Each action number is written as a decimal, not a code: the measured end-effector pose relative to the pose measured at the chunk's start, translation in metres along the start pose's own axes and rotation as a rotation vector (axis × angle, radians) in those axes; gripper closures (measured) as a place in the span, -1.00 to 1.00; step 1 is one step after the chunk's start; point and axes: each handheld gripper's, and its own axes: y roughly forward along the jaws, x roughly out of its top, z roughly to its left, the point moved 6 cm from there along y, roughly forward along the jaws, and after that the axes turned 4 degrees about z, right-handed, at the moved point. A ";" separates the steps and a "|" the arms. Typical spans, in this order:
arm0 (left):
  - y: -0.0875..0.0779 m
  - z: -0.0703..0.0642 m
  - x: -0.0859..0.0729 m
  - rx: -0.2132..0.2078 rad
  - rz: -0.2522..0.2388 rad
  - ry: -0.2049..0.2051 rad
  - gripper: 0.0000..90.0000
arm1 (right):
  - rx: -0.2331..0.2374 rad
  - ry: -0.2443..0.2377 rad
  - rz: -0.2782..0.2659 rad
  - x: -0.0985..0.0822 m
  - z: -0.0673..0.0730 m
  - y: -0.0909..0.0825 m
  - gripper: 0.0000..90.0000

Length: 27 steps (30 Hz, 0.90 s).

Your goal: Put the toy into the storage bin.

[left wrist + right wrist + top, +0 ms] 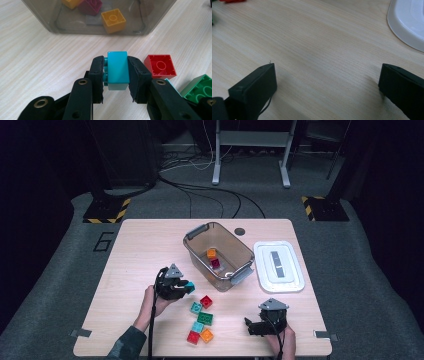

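- The left gripper [117, 75] clamps a turquoise block [117, 71] between its two black jaws, studs facing the left jaw, just above the wooden table [140, 250].
- In the high view this gripper [186, 286] sits left of centre, the turquoise block [190, 287] at its tip, pointing toward the clear bin [218, 255].
- The clear bin stands near the table's far middle; it holds an orange block [212, 253] and a dark red block [215, 263]. From the left gripper view a yellow-orange block [113, 20] shows through its wall.
- A white lid [278, 266] lies flat just right of the bin.
- Loose blocks lie between the two grippers: a red block [206, 301], a teal one [195, 308], a green one [205, 318], another teal, a red and an orange nearer the front edge.
- The right gripper [248, 325] rests low at the front right of the table, its jaws spread wide with nothing between them; its own view shows bare wood between the jaws [327, 80].
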 end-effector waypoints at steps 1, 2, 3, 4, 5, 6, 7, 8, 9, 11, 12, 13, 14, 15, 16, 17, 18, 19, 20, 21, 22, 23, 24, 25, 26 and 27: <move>-0.001 0.001 0.001 0.000 -0.006 -0.005 0.49 | 0.000 0.000 -0.001 0.000 0.000 0.000 -0.98; -0.003 0.002 0.003 0.008 -0.003 0.002 0.49 | 0.000 0.000 -0.001 0.000 0.000 0.000 -0.98; -0.005 0.004 0.004 0.010 -0.011 0.001 0.49 | 0.000 0.000 -0.001 0.000 0.000 0.000 -0.98; -0.007 0.004 0.005 0.015 -0.015 -0.001 0.49 | 0.001 -0.001 -0.001 0.000 0.000 0.000 -0.98; -0.008 0.005 0.007 0.016 -0.016 -0.001 0.49 | 0.000 0.001 -0.001 0.000 0.000 0.000 -0.98; -0.009 0.006 0.008 0.013 -0.021 -0.002 0.49 | 0.001 0.001 -0.001 0.000 0.000 0.000 -0.98; -0.011 0.007 0.009 0.020 -0.020 0.002 0.49 | 0.001 -0.001 -0.001 0.000 0.000 0.000 -0.98; -0.013 0.008 0.010 0.026 -0.025 0.002 0.49 | 0.001 0.000 0.000 0.000 0.000 0.000 -0.98; -0.015 0.009 0.012 0.024 -0.027 -0.004 0.49 | 0.000 0.000 -0.001 0.000 0.000 0.000 -0.98; -0.019 0.010 0.015 0.035 -0.035 0.005 0.49 | 0.003 0.000 0.000 0.000 0.000 0.000 -0.98; -0.020 0.011 0.017 0.033 -0.038 0.005 0.49 | 0.003 0.000 -0.001 0.000 0.000 0.000 -0.98; -0.021 0.011 0.018 0.033 -0.038 0.005 0.49 | 0.002 0.002 -0.001 0.000 0.000 0.000 -0.98; -0.023 0.012 0.019 0.035 -0.033 0.008 0.49 | 0.000 0.001 -0.001 0.000 0.000 0.000 -0.98; -0.024 0.013 0.021 0.036 -0.037 0.012 0.49 | 0.001 0.000 -0.001 0.000 0.000 0.000 -0.98; -0.026 0.014 0.023 0.039 -0.038 0.012 0.49 | 0.000 0.005 -0.002 0.000 0.000 0.000 -0.98; -0.027 0.014 0.025 0.043 -0.037 0.012 0.50 | 0.000 0.006 -0.003 0.000 0.000 0.000 -0.98; -0.028 0.015 0.026 0.043 -0.038 0.012 0.49 | 0.001 0.000 -0.001 0.000 0.000 0.000 -0.98; -0.030 0.016 0.029 0.046 -0.041 0.014 0.50 | 0.001 -0.001 -0.001 0.000 0.000 0.000 -0.98; -0.031 0.017 0.031 0.049 -0.043 0.015 0.50 | 0.000 0.001 -0.001 0.000 0.000 0.000 -0.98; -0.033 0.018 0.033 0.053 -0.043 0.017 0.50 | 0.001 0.000 -0.001 0.000 0.000 0.000 -0.98; -0.034 0.019 0.034 0.058 -0.042 0.021 0.50 | 0.000 0.004 -0.002 0.000 0.000 0.000 -0.98; -0.035 0.019 0.037 0.057 -0.049 0.016 0.50 | 0.001 -0.001 -0.001 0.000 0.000 0.000 -0.98; -0.037 0.020 0.039 0.060 -0.051 0.019 0.50 | 0.000 0.000 -0.001 0.000 0.000 0.000 -0.98; -0.039 0.021 0.041 0.065 -0.056 0.021 0.50 | 0.001 0.000 -0.001 0.000 0.000 0.000 -0.98; -0.040 0.022 0.043 0.066 -0.060 0.020 0.50 | -0.001 0.005 -0.003 0.000 0.000 0.000 -0.98; -0.042 0.023 0.046 0.070 -0.059 0.024 0.50 | 0.001 -0.002 0.000 0.000 0.000 0.000 -0.98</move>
